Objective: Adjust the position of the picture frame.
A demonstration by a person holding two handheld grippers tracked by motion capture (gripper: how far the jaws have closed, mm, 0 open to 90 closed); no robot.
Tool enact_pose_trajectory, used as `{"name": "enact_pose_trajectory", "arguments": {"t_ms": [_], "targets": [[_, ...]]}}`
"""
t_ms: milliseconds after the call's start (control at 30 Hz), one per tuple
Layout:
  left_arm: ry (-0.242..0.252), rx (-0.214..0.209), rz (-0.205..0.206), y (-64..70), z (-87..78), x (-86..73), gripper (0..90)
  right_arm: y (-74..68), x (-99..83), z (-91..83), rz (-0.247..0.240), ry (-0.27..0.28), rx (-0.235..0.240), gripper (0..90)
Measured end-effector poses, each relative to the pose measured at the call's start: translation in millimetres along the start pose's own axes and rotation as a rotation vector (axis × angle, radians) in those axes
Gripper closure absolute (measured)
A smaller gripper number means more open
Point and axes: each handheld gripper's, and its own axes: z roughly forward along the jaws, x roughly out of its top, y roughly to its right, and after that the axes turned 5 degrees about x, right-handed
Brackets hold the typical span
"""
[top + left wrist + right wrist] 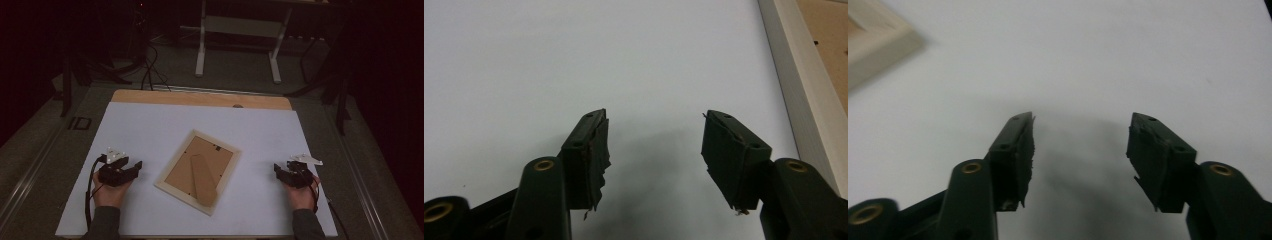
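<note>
Frame (197, 171) lies face down at the centre of the high view, tilted, its brown backing and stand up, on the white sheet (150, 125) between the two grippers and apart from both.

Left gripper (654, 142) has its jaws spread wide with nothing between them, just bare sheet under them; the frame's pale edge (804, 95) runs down the right side of its view. In the high view it sits at lower left (131, 169), held by a hand (109, 192).

Right gripper (1080, 142) is likewise spread wide and empty over the sheet, a frame corner (878, 47) at upper left. In the high view it sits at lower right (280, 172).

Beyond the sheet's far edge shows a wooden strip of table (200, 97).
</note>
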Motion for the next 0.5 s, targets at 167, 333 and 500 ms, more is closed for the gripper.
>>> {"name": "enact_pose_trajectory", "arguments": {"t_ms": [167,333,500], "targets": [[0.018,-0.049,0.023,2.4,-2.5,0.3,48.7,-1.5,-0.7,-0.7,-0.011,0.001,0.025,45.7],[0.002,-0.077,0.048,5.2,-2.3,0.4,56.8,-2.1,-0.4,-3.8,-0.027,0.014,0.037,46.9],[-0.005,-0.072,0.053,4.8,-2.7,0.6,59.7,-4.6,0.0,-2.6,-0.043,0.004,0.046,47.3]]}}
